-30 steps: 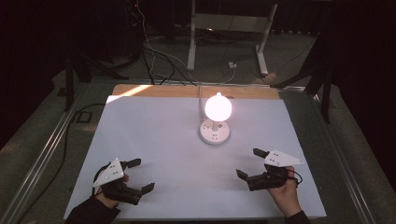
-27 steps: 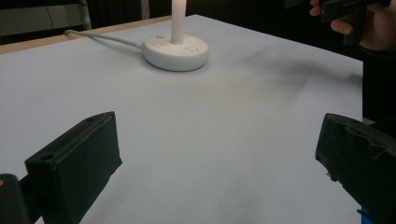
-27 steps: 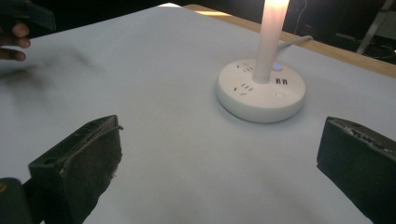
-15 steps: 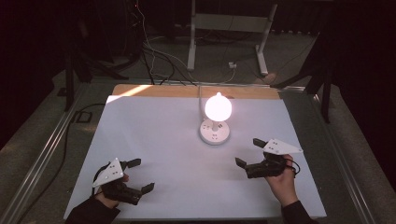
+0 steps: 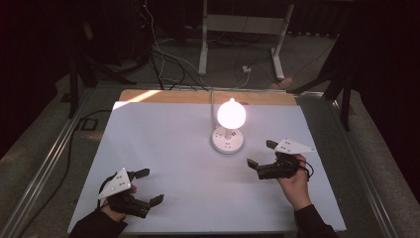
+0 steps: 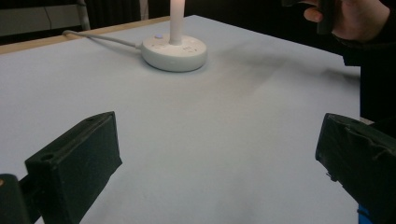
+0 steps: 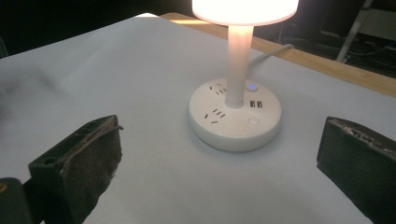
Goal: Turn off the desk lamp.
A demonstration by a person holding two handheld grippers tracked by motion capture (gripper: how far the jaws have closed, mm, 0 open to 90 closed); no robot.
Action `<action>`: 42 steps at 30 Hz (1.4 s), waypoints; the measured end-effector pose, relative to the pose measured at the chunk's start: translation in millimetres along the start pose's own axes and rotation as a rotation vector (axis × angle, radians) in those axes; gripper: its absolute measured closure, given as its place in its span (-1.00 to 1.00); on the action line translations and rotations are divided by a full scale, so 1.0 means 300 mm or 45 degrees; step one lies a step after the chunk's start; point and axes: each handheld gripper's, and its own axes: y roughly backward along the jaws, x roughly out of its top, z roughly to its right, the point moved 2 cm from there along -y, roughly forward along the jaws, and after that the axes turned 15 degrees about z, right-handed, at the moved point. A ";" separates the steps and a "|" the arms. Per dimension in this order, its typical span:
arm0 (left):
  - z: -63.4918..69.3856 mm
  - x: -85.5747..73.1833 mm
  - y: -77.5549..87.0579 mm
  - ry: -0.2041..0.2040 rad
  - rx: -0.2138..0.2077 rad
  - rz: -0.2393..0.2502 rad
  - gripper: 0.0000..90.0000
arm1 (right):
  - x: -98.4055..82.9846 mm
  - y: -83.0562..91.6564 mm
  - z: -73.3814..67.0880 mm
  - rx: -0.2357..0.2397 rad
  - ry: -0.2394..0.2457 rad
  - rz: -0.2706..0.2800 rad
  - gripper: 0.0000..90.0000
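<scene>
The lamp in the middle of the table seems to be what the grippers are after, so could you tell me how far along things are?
Done: nothing visible; the lamp is lit, standing on its round socket base. In hand: the right gripper is open and aimed at the base, close but apart from it. The left gripper is open, low near the table's front edge, holding nothing. Left: any contact with the lamp, perhaps its button.

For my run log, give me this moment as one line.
lamp: lit, on table | left gripper: jaws open, empty | right gripper: jaws open, empty, facing lamp base
</scene>
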 end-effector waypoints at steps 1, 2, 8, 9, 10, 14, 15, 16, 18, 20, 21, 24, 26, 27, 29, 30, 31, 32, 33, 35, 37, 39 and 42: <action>0.000 0.000 0.000 0.001 0.001 -0.001 -0.99 | 0.000 -0.004 0.003 0.000 -0.001 -0.001 -1.00; 0.000 0.000 0.000 0.001 0.001 -0.001 -0.99 | 0.001 -0.010 0.006 0.001 -0.009 0.003 -1.00; -0.001 0.000 0.000 0.004 0.002 0.000 -0.99 | 0.001 -0.043 0.022 -0.006 -0.013 -0.009 -1.00; 0.000 -0.001 0.000 0.003 0.001 -0.002 -0.99 | -0.001 -0.057 0.030 -0.013 -0.024 -0.011 -1.00; 0.000 -0.001 0.000 0.001 0.000 -0.004 -0.99 | -0.001 -0.062 0.033 -0.015 -0.032 -0.014 -1.00; 0.001 0.000 0.001 0.002 -0.001 0.000 -0.99 | -0.007 -0.087 0.050 -0.023 -0.056 -0.015 -1.00; 0.000 0.000 0.001 0.004 0.000 0.001 -0.99 | -0.009 -0.095 0.055 -0.030 -0.053 -0.024 -1.00; -0.001 0.000 0.001 0.004 0.000 0.000 -0.99 | -0.010 -0.102 0.059 -0.035 -0.056 -0.030 -1.00; -0.001 0.001 0.002 0.007 0.002 0.006 -0.99 | -0.012 -0.114 0.069 -0.046 -0.076 -0.030 -1.00; 0.000 0.001 0.002 0.005 0.003 0.004 -0.99 | -0.013 -0.126 0.077 -0.064 -0.093 -0.030 -1.00; 0.000 0.000 0.002 0.003 0.002 0.004 -0.99 | -0.013 -0.132 0.081 -0.068 -0.107 -0.023 -1.00; 0.000 0.002 0.002 0.004 0.001 0.007 -0.99 | -0.013 -0.152 0.092 -0.103 -0.122 -0.023 -1.00; -0.001 0.000 0.002 0.006 0.002 0.004 -0.99 | -0.013 -0.167 0.098 -0.132 -0.137 -0.028 -1.00; -0.001 0.000 0.002 0.006 0.002 0.004 -0.99 | -0.013 -0.173 0.102 -0.142 -0.141 -0.025 -1.00; 0.000 0.001 0.002 0.008 0.001 0.006 -0.99 | -0.014 -0.188 0.107 -0.158 -0.142 -0.033 -1.00; -0.001 0.001 0.002 0.008 0.001 0.007 -0.99 | -0.014 -0.188 0.107 -0.158 -0.142 -0.033 -1.00; -0.001 0.001 0.002 0.009 0.002 0.006 -0.99 | -0.013 -0.206 0.111 -0.174 -0.140 -0.044 -1.00; -0.001 0.001 0.003 0.009 0.003 0.006 -0.99 | -0.012 -0.213 0.112 -0.183 -0.138 -0.046 -1.00; -0.001 0.001 0.003 0.009 0.002 0.005 -0.99 | -0.012 -0.223 0.112 -0.184 -0.137 -0.053 -1.00; -0.001 0.002 0.004 0.010 0.002 0.009 -0.99 | -0.012 -0.232 0.112 -0.191 -0.130 -0.064 -1.00; -0.002 0.002 0.004 0.012 0.002 0.008 -0.99 | -0.012 -0.250 0.110 -0.189 -0.131 -0.082 -1.00; -0.001 0.002 0.004 0.010 -0.001 0.008 -0.99 | -0.015 -0.268 0.108 -0.192 -0.140 -0.106 -0.90; -0.001 0.003 0.004 0.012 -0.001 0.011 -0.99 | -0.023 -0.281 0.109 -0.199 -0.150 -0.125 -0.83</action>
